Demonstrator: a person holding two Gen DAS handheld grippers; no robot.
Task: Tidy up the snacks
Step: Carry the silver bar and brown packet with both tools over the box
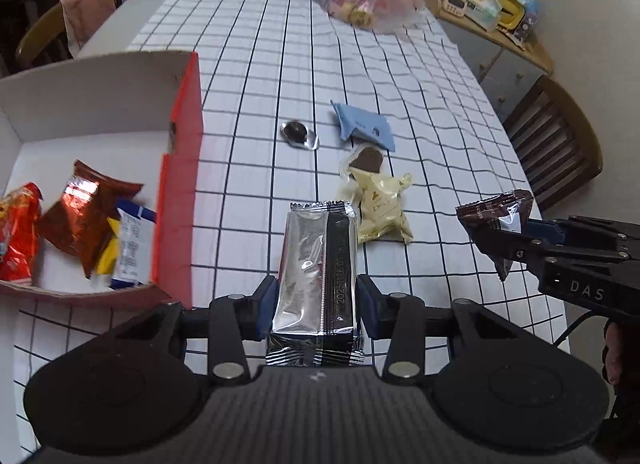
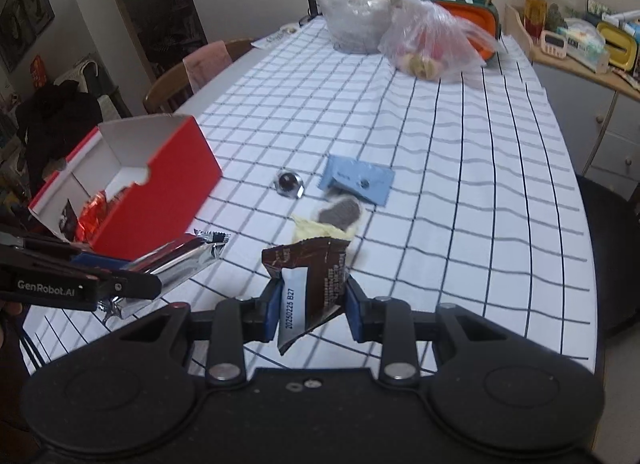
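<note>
Checked tablecloth covering a long table; chairs and a cluttered sideboard at frame edges. Left gripper clamps a silver packet; right gripper clamps a brown packet. Red box, left of frame, holds snacks.

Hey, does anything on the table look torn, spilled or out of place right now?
Nothing looks spilled. Four snacks still lie loose on the tablecloth outside the red box; the brown cookie packet partly overlaps the cream packet.
</note>
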